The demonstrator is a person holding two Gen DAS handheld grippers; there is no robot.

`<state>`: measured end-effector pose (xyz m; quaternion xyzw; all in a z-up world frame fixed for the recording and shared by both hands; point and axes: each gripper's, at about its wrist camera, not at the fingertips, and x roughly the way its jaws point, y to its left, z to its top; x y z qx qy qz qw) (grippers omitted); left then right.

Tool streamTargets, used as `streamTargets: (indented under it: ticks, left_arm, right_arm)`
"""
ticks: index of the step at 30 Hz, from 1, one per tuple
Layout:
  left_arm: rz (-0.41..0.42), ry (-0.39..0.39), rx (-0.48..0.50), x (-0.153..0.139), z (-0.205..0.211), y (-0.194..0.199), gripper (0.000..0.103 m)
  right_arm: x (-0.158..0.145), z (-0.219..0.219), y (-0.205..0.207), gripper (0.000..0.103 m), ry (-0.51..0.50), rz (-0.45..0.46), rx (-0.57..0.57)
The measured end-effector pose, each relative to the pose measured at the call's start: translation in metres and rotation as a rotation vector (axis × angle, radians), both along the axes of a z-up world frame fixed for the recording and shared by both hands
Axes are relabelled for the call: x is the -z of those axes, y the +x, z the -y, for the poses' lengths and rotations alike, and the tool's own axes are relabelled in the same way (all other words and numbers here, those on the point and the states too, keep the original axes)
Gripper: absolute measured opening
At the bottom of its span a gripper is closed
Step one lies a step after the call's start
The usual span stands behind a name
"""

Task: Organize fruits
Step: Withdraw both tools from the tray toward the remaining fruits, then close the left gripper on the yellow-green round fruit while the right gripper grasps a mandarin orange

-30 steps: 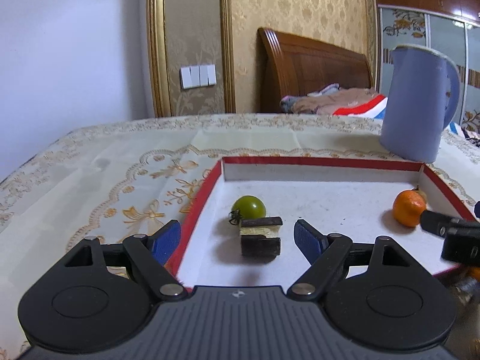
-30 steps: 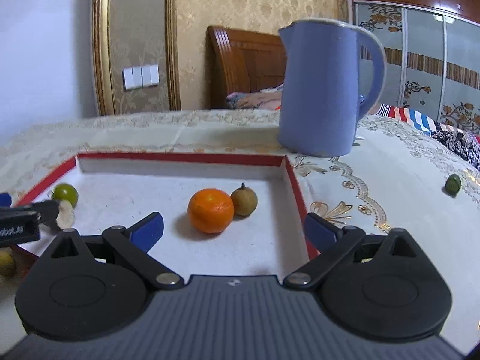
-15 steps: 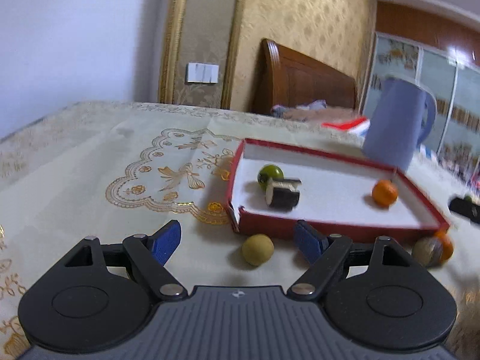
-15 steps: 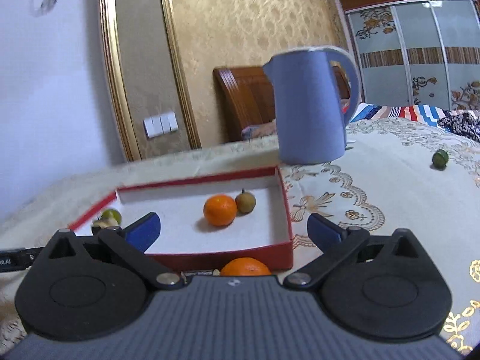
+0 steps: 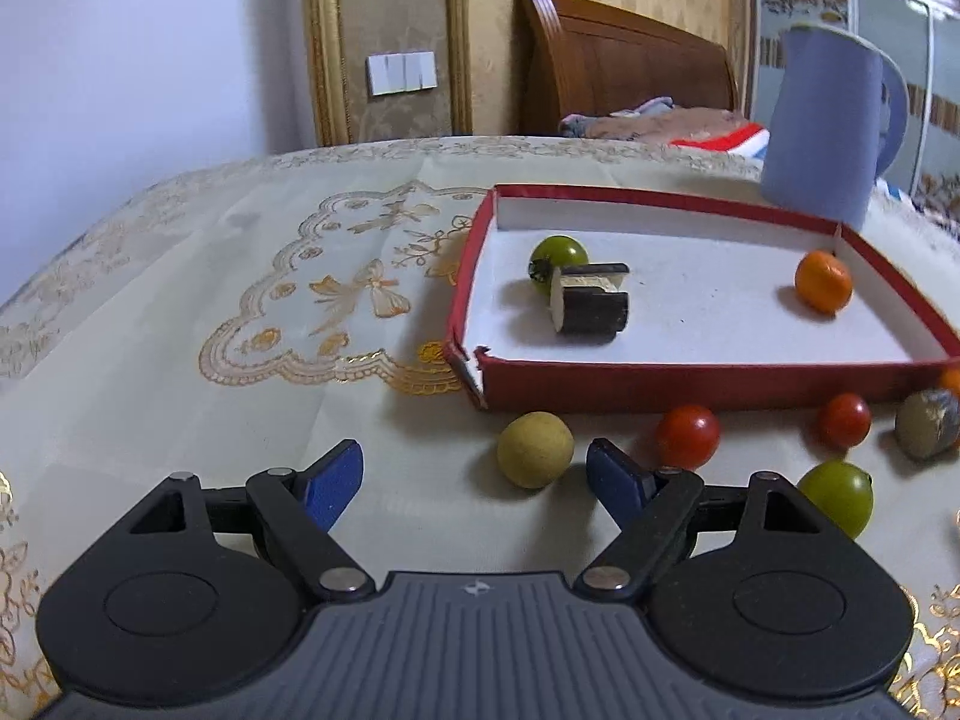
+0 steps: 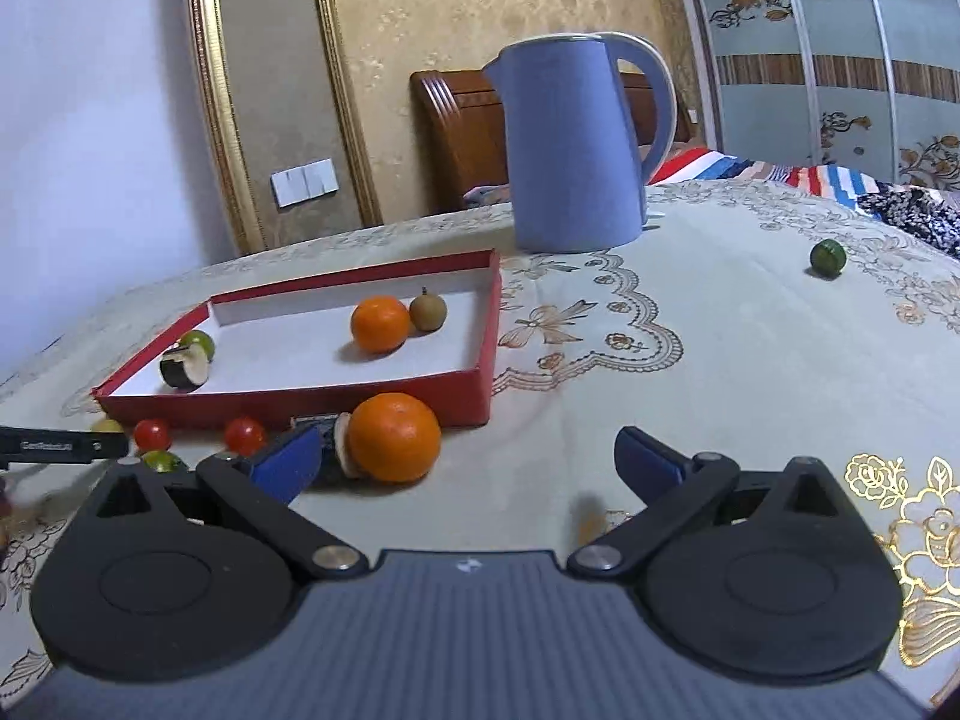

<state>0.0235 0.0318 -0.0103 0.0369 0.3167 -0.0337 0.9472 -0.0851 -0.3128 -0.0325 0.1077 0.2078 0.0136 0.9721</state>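
Note:
A red box (image 5: 690, 387) (image 6: 336, 405) with a white floor holds a green tomato (image 5: 558, 253), a dark cut piece (image 5: 591, 300), an orange (image 5: 823, 282) (image 6: 380, 324) and a brown fruit (image 6: 428, 312). In front of the box lie a yellow fruit (image 5: 535, 449), two red tomatoes (image 5: 687, 437) (image 5: 844, 419), a green tomato (image 5: 835, 498) and a big orange (image 6: 394, 437). My left gripper (image 5: 475, 483) is open and empty, just short of the yellow fruit. My right gripper (image 6: 465, 462) is open and empty, to the right of the big orange.
A blue kettle (image 6: 576, 144) (image 5: 825, 126) stands behind the box. A lone green fruit (image 6: 827, 256) lies far right on the embroidered tablecloth (image 5: 240, 300). A bed headboard (image 5: 618, 72) and wall stand beyond the table.
Both grippers have pulled back from over the box and now hang in front of it. The loose fruits in front of the box have come into view.

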Motion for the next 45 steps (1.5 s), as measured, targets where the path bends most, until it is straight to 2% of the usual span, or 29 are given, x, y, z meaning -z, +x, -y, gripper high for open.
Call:
streamTargets:
  ticks: [1,2,3,6,7,12,18,19,21,22,23,24,35,39,45]
  left_arm:
    - [0.003,0.009,0.007,0.0,0.002,-0.001,0.078]
    - [0.008,0.01,0.021,0.0,0.002,-0.002,0.071]
    - [0.009,0.006,0.039,-0.001,0.003,-0.002,0.06]
    - [0.011,0.005,0.061,-0.002,0.005,0.001,0.048]
    - [0.013,0.004,0.071,-0.002,0.006,0.001,0.047]
    - [0.01,-0.021,0.075,-0.002,0.003,0.001,0.046]
    - [0.011,-0.021,0.073,-0.002,0.003,0.001,0.046]
    - [0.012,-0.021,0.073,-0.002,0.003,0.001,0.046]
    - [0.012,-0.019,0.073,-0.002,0.003,0.002,0.046]
    - [0.012,-0.02,0.073,-0.002,0.003,0.002,0.046]
    - [0.012,-0.021,0.073,-0.002,0.003,0.002,0.046]
    - [0.012,-0.022,0.073,-0.002,0.003,0.002,0.046]
    - [0.015,-0.03,0.062,-0.003,0.0,0.0,0.042]
    - [0.019,-0.035,0.052,-0.003,-0.001,-0.001,0.034]
    - [0.019,-0.036,0.051,-0.004,-0.002,-0.002,0.033]
  right_arm:
    - [0.0,-0.001,0.001,0.103,-0.012,-0.005,-0.001]
    - [0.0,-0.003,0.002,0.103,-0.023,-0.014,0.007]
    - [0.001,-0.005,0.005,0.103,-0.037,-0.031,0.011]
    - [0.0,-0.015,0.013,0.102,-0.086,-0.088,-0.001]
    - [0.001,-0.017,0.015,0.098,-0.102,-0.101,-0.004]
    - [0.002,-0.025,0.032,0.087,-0.162,-0.141,-0.042]
    - [0.004,-0.03,0.05,0.073,-0.148,-0.172,-0.086]
    - [0.004,-0.032,0.051,0.066,-0.153,-0.173,-0.098]
    - [0.004,-0.037,0.054,0.06,-0.16,-0.175,-0.124]
    - [0.004,-0.04,0.054,0.053,-0.167,-0.177,-0.135]
    - [0.004,-0.042,0.055,0.042,-0.171,-0.174,-0.144]
    - [0.003,-0.043,0.054,0.038,-0.168,-0.168,-0.158]
    - [0.003,-0.044,0.052,0.038,-0.169,-0.157,-0.146]
    - [0.003,-0.043,0.052,0.038,-0.171,-0.157,-0.139]
    - [0.004,-0.043,0.051,0.038,-0.172,-0.158,-0.132]
